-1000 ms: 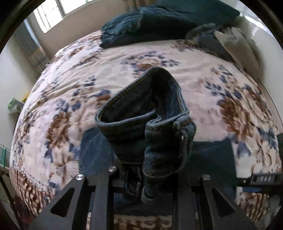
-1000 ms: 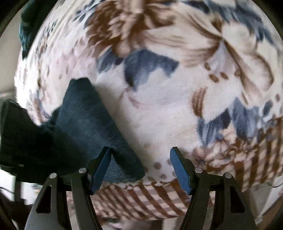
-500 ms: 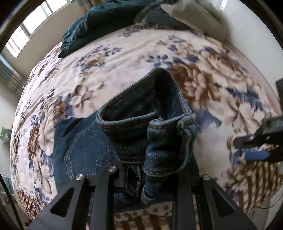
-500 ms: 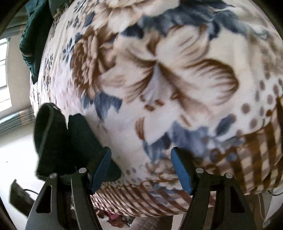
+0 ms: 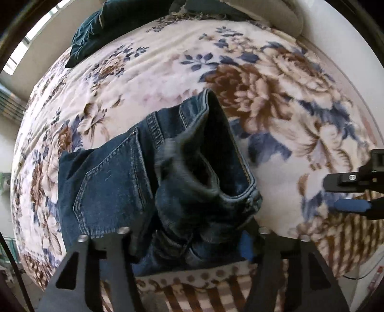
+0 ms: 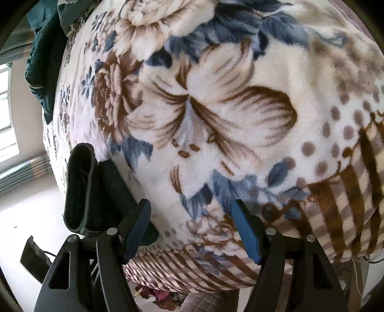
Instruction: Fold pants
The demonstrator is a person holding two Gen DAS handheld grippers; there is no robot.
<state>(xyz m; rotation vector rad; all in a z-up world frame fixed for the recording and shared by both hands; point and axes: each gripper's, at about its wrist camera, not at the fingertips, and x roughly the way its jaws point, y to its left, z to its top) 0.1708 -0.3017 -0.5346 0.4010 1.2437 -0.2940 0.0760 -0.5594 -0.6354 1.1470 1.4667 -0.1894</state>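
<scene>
Dark blue jeans (image 5: 115,182) lie on the floral blanket (image 5: 168,72) near the bed's front edge, back pocket up. Their folded-over end (image 5: 206,172) bunches in a blurred, loose heap. My left gripper (image 5: 189,240) points down over that heap. Its jaws are opening and stand wide, with the denim still between them but not pinched. In the right wrist view the jeans (image 6: 91,187) show as a dark roll just left of my right gripper (image 6: 190,211). That gripper is open over bare blanket (image 6: 216,108) with nothing between its blue pads (image 6: 244,230). It also shows at the right edge of the left wrist view (image 5: 352,192).
Dark teal bedding (image 5: 108,31) and a pale pillow (image 5: 283,16) are piled at the head of the bed. A window (image 6: 7,115) and light floor lie to the left. A black box with a cable (image 6: 33,259) sits on the floor below the bed's edge.
My left gripper was shut on the folded jeans end; its jaws now stand wide and the denim slumps onto the bed. My right gripper has drifted right, away from the jeans.
</scene>
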